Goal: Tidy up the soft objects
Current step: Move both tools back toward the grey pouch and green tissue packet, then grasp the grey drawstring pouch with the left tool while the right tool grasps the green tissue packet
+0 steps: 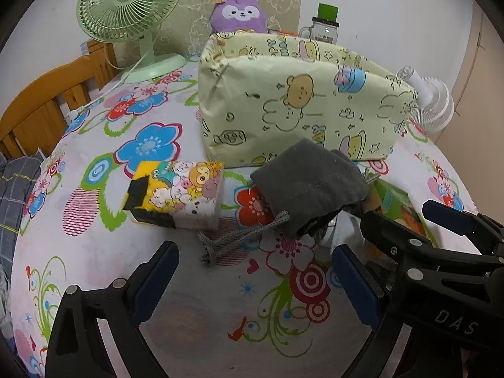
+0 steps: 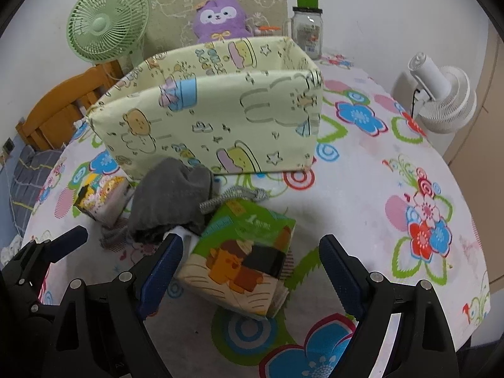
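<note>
Pick-up stage, nothing binned: both hand-held grippers, left [image 1: 252,271] and right [image 2: 252,264], wide open and empty; green tissue pack [image 2: 239,258] on worktop [image 2: 362,220] between right jaws; next, closing and lifting into fabric bin [image 2: 220,119].

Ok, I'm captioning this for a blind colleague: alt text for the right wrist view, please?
The open right gripper straddles a green tissue pack on a floral tablecloth. Behind it lie a grey pouch and an open fabric bin; the left gripper is at left.
</note>
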The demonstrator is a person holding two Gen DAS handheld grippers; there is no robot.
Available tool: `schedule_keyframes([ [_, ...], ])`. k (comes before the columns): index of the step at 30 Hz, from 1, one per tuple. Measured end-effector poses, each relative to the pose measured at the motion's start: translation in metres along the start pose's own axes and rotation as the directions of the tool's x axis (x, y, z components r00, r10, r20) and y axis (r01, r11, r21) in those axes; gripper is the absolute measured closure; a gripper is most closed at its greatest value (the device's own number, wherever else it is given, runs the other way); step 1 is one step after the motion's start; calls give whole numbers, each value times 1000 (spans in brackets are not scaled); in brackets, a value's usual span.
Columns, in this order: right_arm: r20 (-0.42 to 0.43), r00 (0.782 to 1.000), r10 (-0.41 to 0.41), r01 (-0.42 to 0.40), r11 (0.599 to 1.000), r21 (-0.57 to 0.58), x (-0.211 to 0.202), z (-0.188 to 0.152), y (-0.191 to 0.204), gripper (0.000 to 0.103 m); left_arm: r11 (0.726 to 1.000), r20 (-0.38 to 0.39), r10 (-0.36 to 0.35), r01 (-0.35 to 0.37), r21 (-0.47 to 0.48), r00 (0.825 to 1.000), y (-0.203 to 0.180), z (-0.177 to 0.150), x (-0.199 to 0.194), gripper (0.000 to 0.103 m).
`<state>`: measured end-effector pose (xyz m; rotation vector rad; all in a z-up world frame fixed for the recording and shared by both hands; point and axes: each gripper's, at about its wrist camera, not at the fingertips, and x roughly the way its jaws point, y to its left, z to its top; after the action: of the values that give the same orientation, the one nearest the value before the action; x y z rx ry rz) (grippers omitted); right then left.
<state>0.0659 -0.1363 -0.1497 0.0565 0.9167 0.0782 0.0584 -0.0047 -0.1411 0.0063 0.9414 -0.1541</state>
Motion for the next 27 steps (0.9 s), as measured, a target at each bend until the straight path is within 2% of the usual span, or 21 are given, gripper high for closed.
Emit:
schedule_keyframes([
  [5,-15,999,31,-31,1000,-2,6,-4,1,35,1000,-12,-6,6,0,1000,-3,-2,4,4],
  [14,18,1000,19,-19,1000,-2,0,-2,-7,41,999,-4,-25,25,22,1000,-16,6,7,4],
  [27,51,998,-35,32,998,54,-9,6,-40,41,998,6,-44,44,53,999,-40,24,16,4],
])
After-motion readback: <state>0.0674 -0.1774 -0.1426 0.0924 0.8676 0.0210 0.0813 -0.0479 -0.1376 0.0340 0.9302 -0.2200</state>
